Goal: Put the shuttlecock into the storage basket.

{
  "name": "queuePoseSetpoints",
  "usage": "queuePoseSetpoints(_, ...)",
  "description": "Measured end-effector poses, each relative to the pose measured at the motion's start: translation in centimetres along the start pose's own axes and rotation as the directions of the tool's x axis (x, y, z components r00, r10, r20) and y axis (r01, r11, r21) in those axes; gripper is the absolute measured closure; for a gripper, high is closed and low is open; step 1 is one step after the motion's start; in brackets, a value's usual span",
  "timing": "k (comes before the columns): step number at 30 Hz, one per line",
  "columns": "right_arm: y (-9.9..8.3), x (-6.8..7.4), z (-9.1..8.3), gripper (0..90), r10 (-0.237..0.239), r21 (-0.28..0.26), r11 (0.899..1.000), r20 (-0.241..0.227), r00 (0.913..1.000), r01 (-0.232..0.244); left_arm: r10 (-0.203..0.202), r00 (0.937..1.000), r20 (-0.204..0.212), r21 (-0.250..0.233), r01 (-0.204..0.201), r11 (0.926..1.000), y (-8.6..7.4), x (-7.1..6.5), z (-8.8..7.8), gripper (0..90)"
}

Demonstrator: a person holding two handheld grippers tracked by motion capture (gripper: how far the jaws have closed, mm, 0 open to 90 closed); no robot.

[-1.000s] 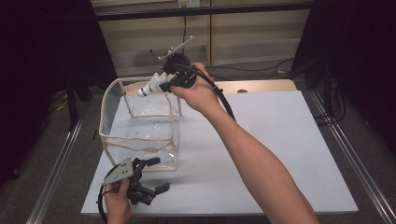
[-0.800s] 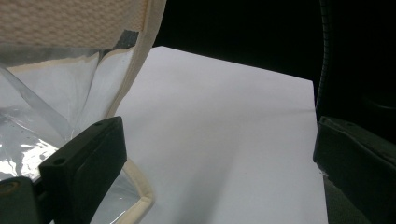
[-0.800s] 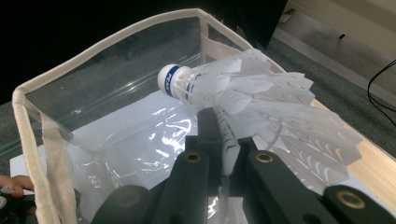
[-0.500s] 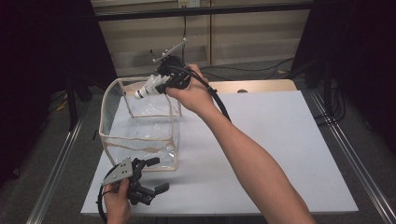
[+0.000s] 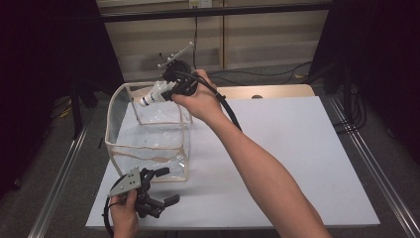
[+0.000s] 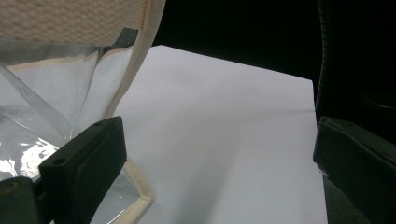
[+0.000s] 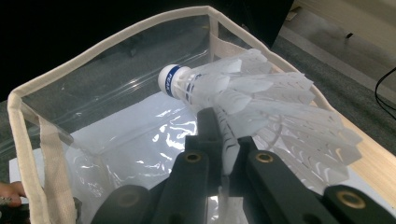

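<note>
R tool clamped on a white shuttlecock, pinching the feather skirt; cork end w/ blue band points away from the jaws. In the high view the R tool holds the shuttlecock just above the far rim of the clear bag, cork aimed over the bag opening, not inside yet. Bag = transparent plastic box shape w/ beige fabric trim, stands open-top on the white counter, near its left edge. L tool sits low at the counter's near-left corner, just beside the bag's near wall, jaws wide apart w/ nothing between them; in the left gripper view the bag's trimmed corner is right next to one jaw, whether touching I can't tell. Obstacles: bag rim and beige strap on the near side are closest to the shuttlecock path; R tool's cable hangs along the forearm over the counter. Wooden strip behind the counter, dark surroundings beyond.
</note>
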State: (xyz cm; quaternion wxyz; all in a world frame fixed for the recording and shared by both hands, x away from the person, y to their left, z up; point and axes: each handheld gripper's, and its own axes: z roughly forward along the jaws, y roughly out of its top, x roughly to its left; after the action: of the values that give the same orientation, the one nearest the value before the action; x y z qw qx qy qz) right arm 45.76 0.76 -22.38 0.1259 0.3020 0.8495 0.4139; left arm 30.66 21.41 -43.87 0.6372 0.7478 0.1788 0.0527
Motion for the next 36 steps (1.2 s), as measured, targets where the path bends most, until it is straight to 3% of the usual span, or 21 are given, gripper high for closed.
queuePoseSetpoints(36,0.5,0.7,3.3,88.7,0.031,0.024,0.999,0.011,0.9994,-0.032,-0.001,1.0,0.003,-0.004,0.001,1.0,0.0,-0.1,0.0,2.8)
